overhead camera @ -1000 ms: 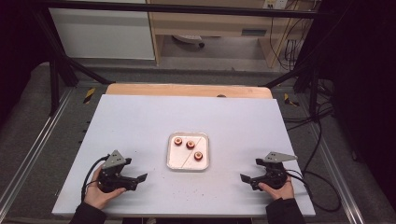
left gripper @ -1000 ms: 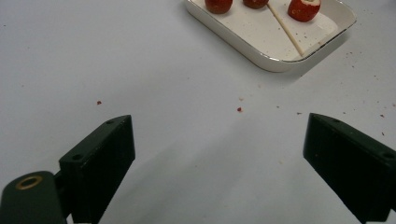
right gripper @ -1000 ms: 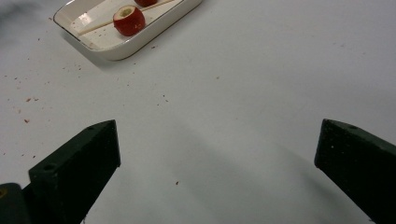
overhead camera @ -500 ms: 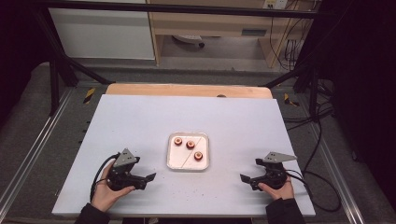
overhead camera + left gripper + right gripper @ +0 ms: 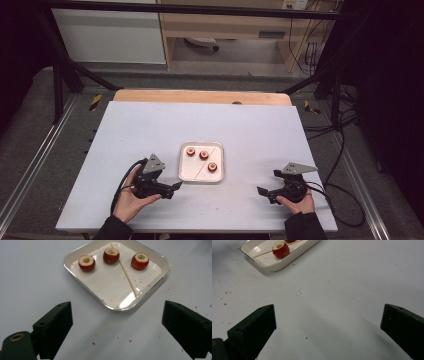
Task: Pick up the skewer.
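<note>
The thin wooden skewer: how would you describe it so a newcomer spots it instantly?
On the pale table, look for the square white plate near the front edge. The wooden skewer lies diagonally on it between two of the three cored red fruits: it is long, thin and tan; they are round.

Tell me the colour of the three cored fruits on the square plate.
The fruits have red skin with pale yellowish-green hollow centres, on a white plate. The left gripper view shows them best.

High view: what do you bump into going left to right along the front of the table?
Left gripper → white square dish holding three red cored fruits and a thin stick → right gripper.
</note>
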Available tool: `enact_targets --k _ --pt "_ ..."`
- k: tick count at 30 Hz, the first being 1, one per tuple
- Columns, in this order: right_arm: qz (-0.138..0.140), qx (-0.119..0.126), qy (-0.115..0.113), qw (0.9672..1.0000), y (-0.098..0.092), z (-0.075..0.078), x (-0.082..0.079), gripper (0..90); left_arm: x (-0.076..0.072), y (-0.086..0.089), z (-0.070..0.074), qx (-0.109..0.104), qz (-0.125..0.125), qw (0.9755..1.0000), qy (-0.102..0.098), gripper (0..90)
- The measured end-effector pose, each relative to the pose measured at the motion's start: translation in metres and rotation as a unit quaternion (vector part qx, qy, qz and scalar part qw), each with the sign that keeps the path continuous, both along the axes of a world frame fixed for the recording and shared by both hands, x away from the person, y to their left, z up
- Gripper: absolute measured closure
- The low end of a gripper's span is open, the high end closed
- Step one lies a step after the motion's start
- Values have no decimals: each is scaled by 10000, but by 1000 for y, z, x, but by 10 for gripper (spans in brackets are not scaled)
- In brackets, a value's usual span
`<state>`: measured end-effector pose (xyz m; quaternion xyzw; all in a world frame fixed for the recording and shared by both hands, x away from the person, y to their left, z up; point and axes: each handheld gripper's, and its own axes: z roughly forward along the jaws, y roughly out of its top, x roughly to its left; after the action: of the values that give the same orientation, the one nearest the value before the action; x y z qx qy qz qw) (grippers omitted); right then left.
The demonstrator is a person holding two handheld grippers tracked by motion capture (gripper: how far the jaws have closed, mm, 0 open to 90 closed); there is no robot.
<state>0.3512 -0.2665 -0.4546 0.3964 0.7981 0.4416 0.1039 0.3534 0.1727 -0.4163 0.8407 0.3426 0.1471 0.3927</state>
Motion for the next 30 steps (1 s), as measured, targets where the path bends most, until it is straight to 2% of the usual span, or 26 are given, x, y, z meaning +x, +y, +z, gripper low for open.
enact_targets --k 3,12,14,19,20,22,27,30 --pt "11 -19 -14 10000 0 0 0 7 6 -15 2 50 -6 10000 17 105" --pt "9 -31 14 10000 0 0 0 7 19 -41 0 76 46 9999 148 166" --pt "4 -34 11 10000 0 -1 0 7 24 -51 -1 159 62 9997 189 186" --pt "7 -37 22 10000 1 -1 0 7 31 -62 -4 173 88 9994 271 258" --pt "3 -35 33 10000 1 -1 0 7 34 -68 -5 274 137 9992 256 269" --pt "5 -33 21 10000 1 -1 0 7 37 -73 -7 326 123 9989 319 292" --pt "19 -33 13 10000 0 -1 0 7 42 -81 -13 308 241 9983 438 405" --pt "12 -22 30 10000 1 -1 0 7 44 -84 -15 329 305 9980 439 479"
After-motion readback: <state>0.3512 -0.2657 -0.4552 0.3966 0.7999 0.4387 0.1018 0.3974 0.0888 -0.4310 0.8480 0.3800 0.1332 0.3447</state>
